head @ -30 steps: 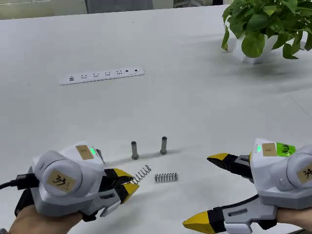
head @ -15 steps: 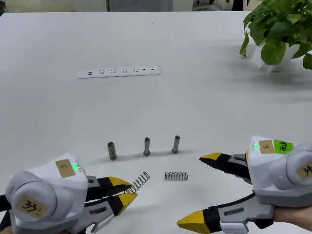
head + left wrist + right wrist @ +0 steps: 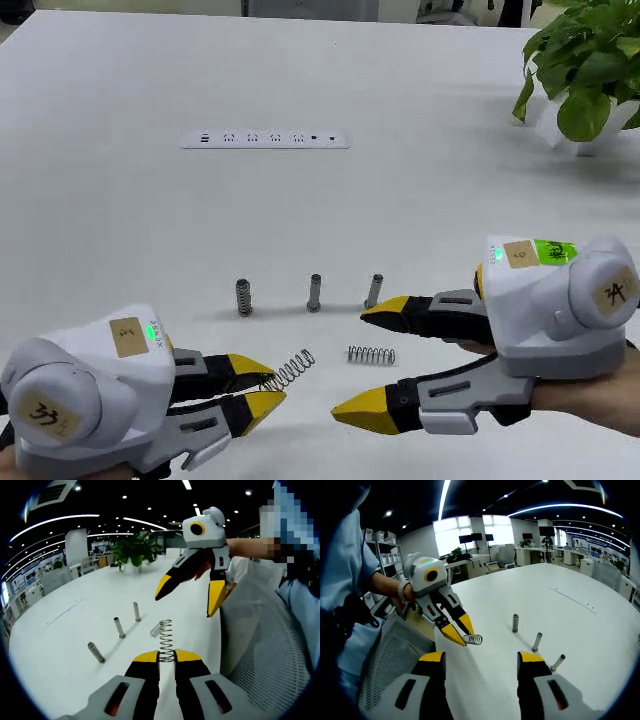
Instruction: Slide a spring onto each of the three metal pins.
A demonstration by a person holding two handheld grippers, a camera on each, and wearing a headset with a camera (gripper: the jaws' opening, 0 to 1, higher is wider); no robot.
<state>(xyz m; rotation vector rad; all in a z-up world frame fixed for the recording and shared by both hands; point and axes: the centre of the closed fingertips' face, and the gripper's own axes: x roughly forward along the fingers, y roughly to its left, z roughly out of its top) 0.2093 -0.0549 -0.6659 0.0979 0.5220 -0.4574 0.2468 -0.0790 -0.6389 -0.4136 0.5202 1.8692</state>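
One spring (image 3: 290,369) juts from our left gripper (image 3: 272,384), clenched on its end; a second spring (image 3: 371,354) lies on the table (image 3: 120,230) before three upright pins (image 3: 314,293), the leftmost pin (image 3: 243,297) already sleeved. Our right gripper (image 3: 350,360) gapes wide.

The wide white surface (image 3: 450,130) carries a power strip (image 3: 265,139) on its far side and a green plant (image 3: 590,60) in a white pot at the far right. Around it is a big open office with long light strips (image 3: 65,517) on a dark ceiling, bright windows (image 3: 460,532), shelves (image 3: 377,550) and a grey mesh chair (image 3: 265,645).
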